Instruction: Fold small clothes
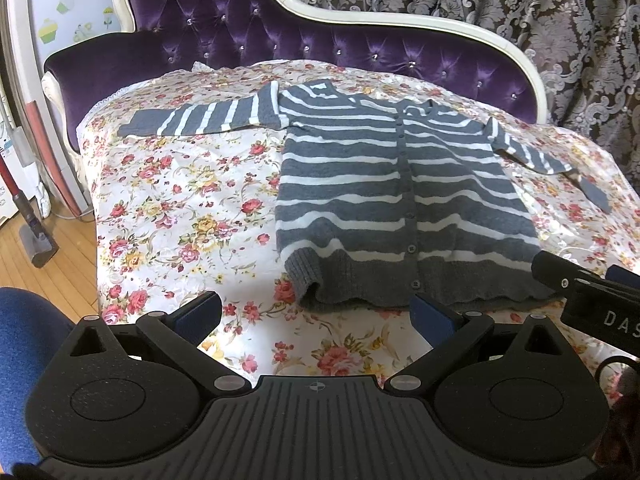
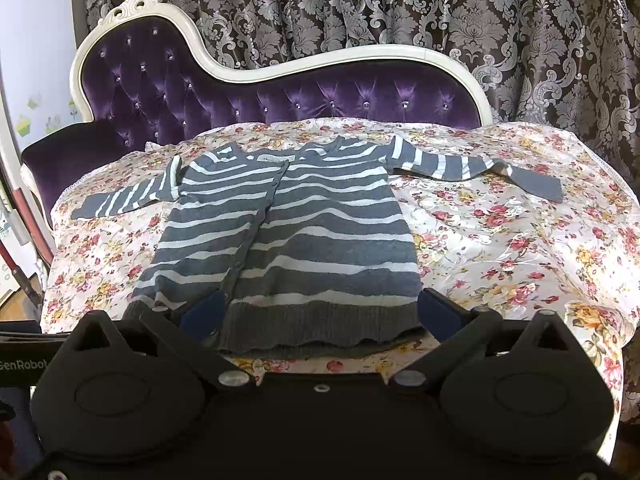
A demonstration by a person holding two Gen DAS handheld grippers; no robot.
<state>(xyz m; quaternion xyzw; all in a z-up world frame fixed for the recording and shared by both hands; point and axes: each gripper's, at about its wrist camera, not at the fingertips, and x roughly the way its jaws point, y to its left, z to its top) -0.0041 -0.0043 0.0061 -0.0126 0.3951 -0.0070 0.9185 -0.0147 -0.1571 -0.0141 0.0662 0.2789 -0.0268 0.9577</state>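
A small grey cardigan with white stripes (image 1: 400, 196) lies flat, front up and buttoned, on a floral cloth (image 1: 180, 208), both sleeves spread out sideways. It also shows in the right wrist view (image 2: 288, 240). My left gripper (image 1: 316, 314) is open and empty, just before the hem's left corner. My right gripper (image 2: 320, 314) is open and empty, its jaws straddling the hem's right half just above or at it. The right gripper's body also shows in the left wrist view (image 1: 592, 292).
The floral cloth (image 2: 520, 240) covers a purple tufted chaise with a white frame (image 2: 280, 96). Patterned curtains (image 2: 440, 8) hang behind. A vacuum cleaner (image 1: 28, 216) stands on the wooden floor at left. A blue sleeve (image 1: 24, 340) is at lower left.
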